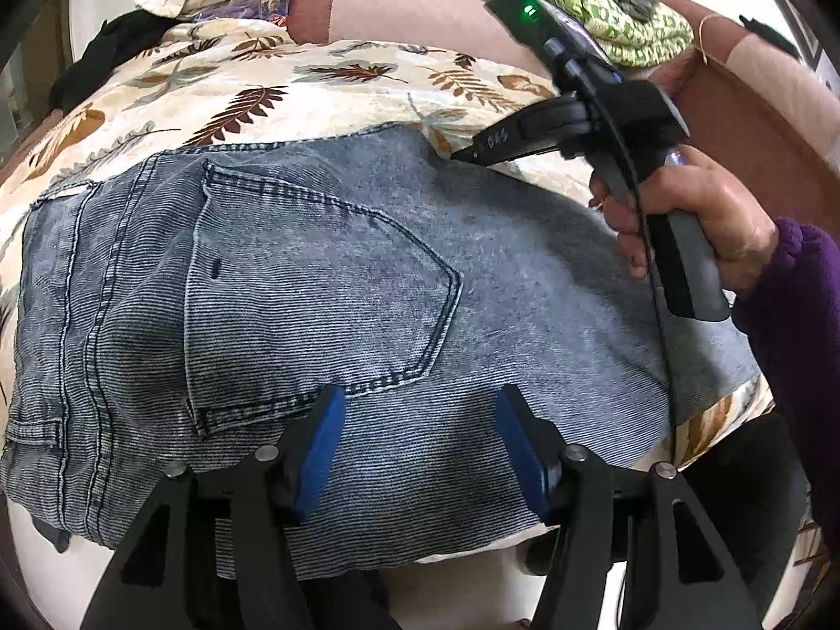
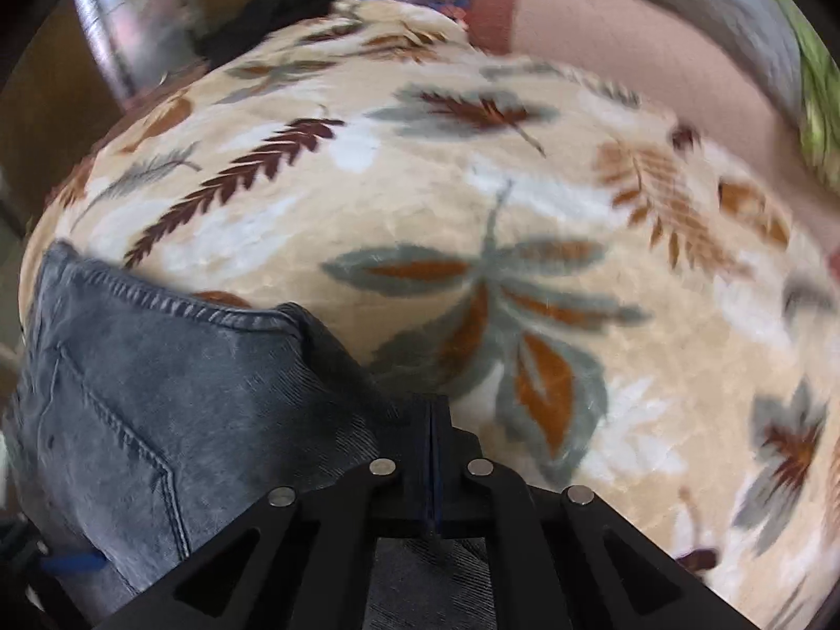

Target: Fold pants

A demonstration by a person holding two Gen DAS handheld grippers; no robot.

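From my left wrist camera I see the pants (image 1: 294, 283), grey-blue washed denim, lying flat on the bed's leaf-print blanket (image 1: 252, 84), back side up, with a stitched back pocket (image 1: 315, 283) near the middle and the waistband toward the left. My left tongs (image 1: 420, 451) hover over the near edge of the denim with the blue pads (image 1: 320, 451) spread apart; nothing sits between them, and I cannot tell whether the tips touch the cloth.

Further right, the person's right hand (image 1: 688, 220), in a purple sleeve (image 1: 798, 304), grips the handle of the other tool. Its black tongs (image 1: 472, 153) reach down to the far right corner of the pants, right at the edge where denim meets blanket.

From the right wrist camera, somewhat blurred, the right tongs (image 2: 431, 451) are pressed together, pinching a fold of the denim (image 2: 173, 383) at that corner. The pants spread away to the left and near side, the pocket seam showing, and the blanket (image 2: 525, 199) fills the far and right part of the view. Beyond it lie a pink cushion (image 2: 604, 31) and a grey quilt (image 2: 724, 10).
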